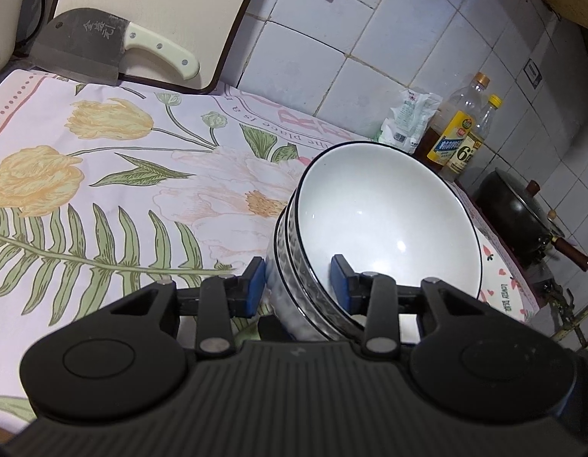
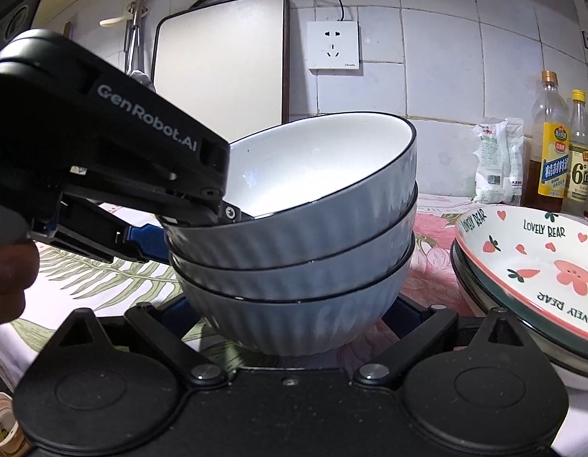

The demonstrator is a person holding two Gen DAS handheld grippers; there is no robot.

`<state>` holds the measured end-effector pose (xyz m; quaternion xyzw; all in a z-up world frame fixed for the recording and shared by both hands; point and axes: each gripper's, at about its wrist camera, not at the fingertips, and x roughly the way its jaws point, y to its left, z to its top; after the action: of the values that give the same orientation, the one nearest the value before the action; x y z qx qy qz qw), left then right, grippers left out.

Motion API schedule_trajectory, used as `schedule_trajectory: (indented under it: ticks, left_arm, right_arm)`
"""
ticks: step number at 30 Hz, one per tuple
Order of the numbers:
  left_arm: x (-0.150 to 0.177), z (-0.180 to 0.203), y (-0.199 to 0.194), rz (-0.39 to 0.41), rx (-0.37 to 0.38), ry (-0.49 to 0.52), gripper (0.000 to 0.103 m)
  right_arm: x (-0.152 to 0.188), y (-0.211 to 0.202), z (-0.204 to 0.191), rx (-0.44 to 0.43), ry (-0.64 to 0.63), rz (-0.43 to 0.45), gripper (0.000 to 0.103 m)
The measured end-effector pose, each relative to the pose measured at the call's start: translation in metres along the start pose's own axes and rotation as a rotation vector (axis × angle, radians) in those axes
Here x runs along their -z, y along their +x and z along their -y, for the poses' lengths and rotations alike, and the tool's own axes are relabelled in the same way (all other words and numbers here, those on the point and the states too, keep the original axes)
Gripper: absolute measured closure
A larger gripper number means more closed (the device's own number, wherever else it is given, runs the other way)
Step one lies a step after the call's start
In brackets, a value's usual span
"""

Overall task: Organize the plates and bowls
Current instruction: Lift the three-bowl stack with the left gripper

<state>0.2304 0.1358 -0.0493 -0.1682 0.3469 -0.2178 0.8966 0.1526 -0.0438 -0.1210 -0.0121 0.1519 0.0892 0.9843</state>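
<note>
A: Left wrist view first. What does the left gripper (image 1: 297, 283) have?

B: Its blue pads sit on either side of the near wall of the bowl stack (image 1: 370, 228), one pad on the outside, one inside the top bowl. The jaws are clamped on that rim. The stack fills the picture from the centre out toward 3 o'clock.

A: Which way does it face?

B: The white inside of the top bowl tips toward the camera; the mouth leans toward 11 o'clock. A round bowl has no long axis to name. It stands on the floral tablecloth (image 1: 103, 175).

A: Around it?

B: A cleaver (image 1: 103, 47) at 10 o'clock leans on a cutting board (image 1: 172, 7). Two oil bottles (image 1: 461, 133) and a white packet (image 1: 408, 120) stand at 1 o'clock, and a dark wok (image 1: 522, 217) at 3 o'clock.

A: Now the right wrist view.

B: Three ribbed grey bowls nested, the bowl stack (image 2: 294, 251) at the centre, mouths upward, the top one tilted so its far rim rises toward 1 o'clock. The left gripper (image 2: 202, 224) comes in from 9 o'clock and pinches the top bowl's rim.

A: And the right gripper (image 2: 290, 316)?

B: Its fingers spread to either side of the bottom bowl's base. The tips are hidden behind the bowl, so I cannot tell whether they press on it.

A: Anything beside it?

B: A plate (image 2: 529, 266) printed "LOVELY BEAR" at 3 o'clock, tilted on other dishes, near the stack but apart.
</note>
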Motion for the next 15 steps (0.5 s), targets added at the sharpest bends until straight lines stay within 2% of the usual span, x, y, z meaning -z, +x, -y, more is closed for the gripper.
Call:
schedule_trajectory:
  ticks: [15]
  left_arm:
    - [0.01,0.049,-0.055,0.057,0.003,0.087,0.067]
  right_arm:
    - [-0.017,-0.055,0.009,-0.008,0.013,0.057,0.002]
